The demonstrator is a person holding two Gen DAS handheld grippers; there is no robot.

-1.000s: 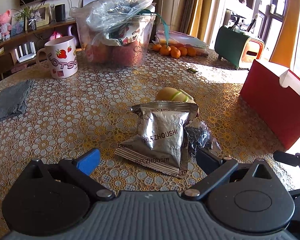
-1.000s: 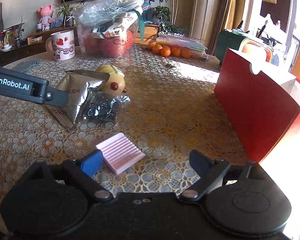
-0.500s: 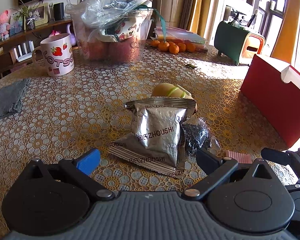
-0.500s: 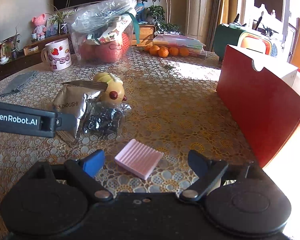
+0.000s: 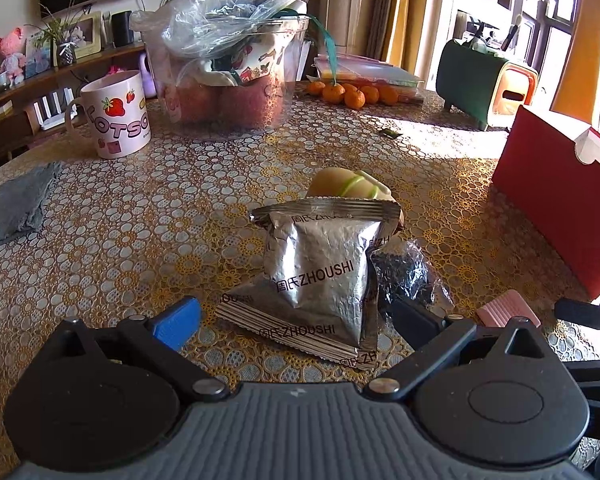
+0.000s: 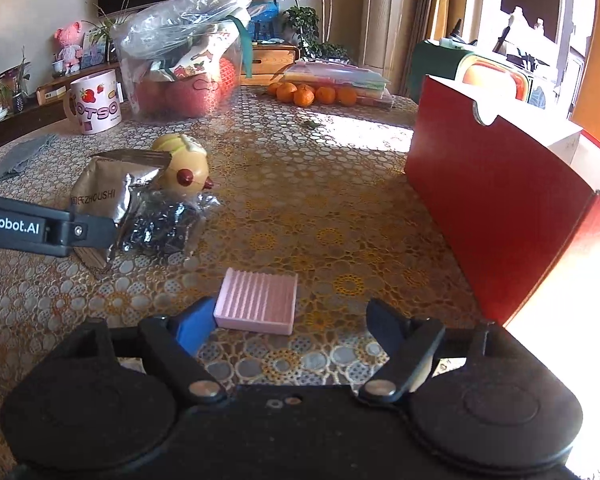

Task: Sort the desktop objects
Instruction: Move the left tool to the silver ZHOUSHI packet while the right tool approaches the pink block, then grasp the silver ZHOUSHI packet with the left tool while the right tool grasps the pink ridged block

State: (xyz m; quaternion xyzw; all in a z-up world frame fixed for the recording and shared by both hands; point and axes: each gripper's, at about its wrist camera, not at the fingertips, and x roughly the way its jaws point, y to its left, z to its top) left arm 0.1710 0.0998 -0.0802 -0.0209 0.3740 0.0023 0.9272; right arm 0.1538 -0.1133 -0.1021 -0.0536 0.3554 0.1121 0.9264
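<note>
The right gripper (image 6: 290, 322) is spread wide and empty, low over the counter (image 6: 340, 208), with the pink ribbed block (image 6: 256, 300) lying flat between its fingers, the blue-padded finger nearly against the block's left edge. The block looks rigid, light and shallow; its ridged top should give some friction, so a pinch across its two side faces, kept low, seems the sound hold.

The left gripper (image 5: 296, 316) also stands open with nothing in it, framing the near end of two silver foil snack packets (image 5: 316, 272), one propped on the other. These look puffed with air, very light and slick, likely to crumple or slide; the crimped seam or the middle of the pillow is probably the best place to grip. Touching their right side is a clear wrapper of dark pieces (image 5: 404, 276), soft and crinkly. Just behind sits a round yellow toy (image 6: 184, 164), hard and prone to roll.

The counter wears a glossy lace-pattern cover, probably slippery. A red open box (image 6: 496, 208) stands at the right, presumably the sorting bin. Farther back are a strawberry mug (image 5: 118, 120), a grey cloth (image 5: 20, 204), a clear tub of fruit (image 5: 228, 80) and tangerines (image 5: 350, 94), in a sunlit room.
</note>
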